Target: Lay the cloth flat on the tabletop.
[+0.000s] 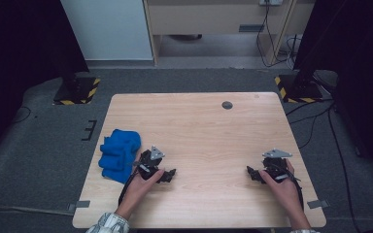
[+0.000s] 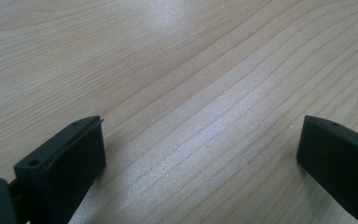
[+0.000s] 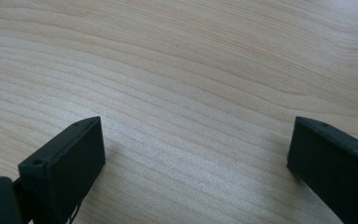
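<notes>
Down at the fingers first: in the left gripper view, two black fingers (image 2: 60, 168) stand spread wide with nothing but bare wood between them. The right gripper view gives the same picture, black fingers (image 3: 65, 163) wide apart over pale wood grain, nothing pinched.

From the high view, the left gripper (image 1: 167, 174) rests low on the table (image 1: 199, 121), near its front left part, and points toward the table's middle. A hand wraps it from behind. The right gripper (image 1: 252, 174) rests near the front right, also pointing inward, so the two face each other across a wide stretch of bare wood. Each carries a grey three-cornered plate on top. Both seem parked in a resting pose, jaws ready, with no work in hand yet.

The cloth (image 1: 119, 154), bright blue and crumpled into a loose heap, lies at the table's left edge, just beside the left gripper and on its outer side. It is the nearest thing to either gripper, so it is likely what gets handled next, and the left gripper would have to turn toward it.

Farther out, the table is light wood with a small dark round cap (image 1: 227, 105) near its far edge. Grey carpet (image 1: 43, 145) surrounds it. Two stand bases with yellow and black stripes sit at the far corners, dark curtains hang at both sides, and cables trail over the floor on the right.
</notes>
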`<action>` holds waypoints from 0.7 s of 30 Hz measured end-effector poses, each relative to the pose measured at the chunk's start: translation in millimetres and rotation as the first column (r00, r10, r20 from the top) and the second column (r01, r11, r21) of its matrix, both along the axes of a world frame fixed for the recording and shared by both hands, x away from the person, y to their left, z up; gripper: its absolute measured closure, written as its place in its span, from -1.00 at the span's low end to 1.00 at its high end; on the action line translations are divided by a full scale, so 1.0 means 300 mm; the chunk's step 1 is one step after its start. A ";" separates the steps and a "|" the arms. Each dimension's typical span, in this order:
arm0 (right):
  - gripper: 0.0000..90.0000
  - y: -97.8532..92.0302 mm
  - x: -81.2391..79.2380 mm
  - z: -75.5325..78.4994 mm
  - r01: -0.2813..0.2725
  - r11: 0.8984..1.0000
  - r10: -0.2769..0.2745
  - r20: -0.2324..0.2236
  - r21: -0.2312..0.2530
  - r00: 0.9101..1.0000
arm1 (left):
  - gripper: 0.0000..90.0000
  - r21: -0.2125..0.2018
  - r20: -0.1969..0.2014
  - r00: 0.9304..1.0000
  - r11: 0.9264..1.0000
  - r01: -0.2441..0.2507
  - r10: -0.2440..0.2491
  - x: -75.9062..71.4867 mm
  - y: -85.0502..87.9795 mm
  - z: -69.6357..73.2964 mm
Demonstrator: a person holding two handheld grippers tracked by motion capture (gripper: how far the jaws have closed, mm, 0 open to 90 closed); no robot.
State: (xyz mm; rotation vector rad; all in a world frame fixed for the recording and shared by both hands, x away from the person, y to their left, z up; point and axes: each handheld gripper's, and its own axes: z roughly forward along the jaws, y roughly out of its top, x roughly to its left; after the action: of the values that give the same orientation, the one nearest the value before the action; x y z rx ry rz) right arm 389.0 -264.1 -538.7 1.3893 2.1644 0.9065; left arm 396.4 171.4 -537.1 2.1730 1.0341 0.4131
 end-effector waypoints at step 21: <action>-0.91 0.006 -0.005 0.000 -0.003 1.000 0.003 0.000 0.000 1.000 | -0.89 -0.049 0.107 0.992 0.997 -0.064 0.068 -0.020 0.100 0.117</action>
State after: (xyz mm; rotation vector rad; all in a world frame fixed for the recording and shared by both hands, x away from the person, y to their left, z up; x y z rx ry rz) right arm 387.6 -262.4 -538.8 1.3869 2.1671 0.9075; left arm 390.4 201.5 -502.0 2.0565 1.0469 0.5278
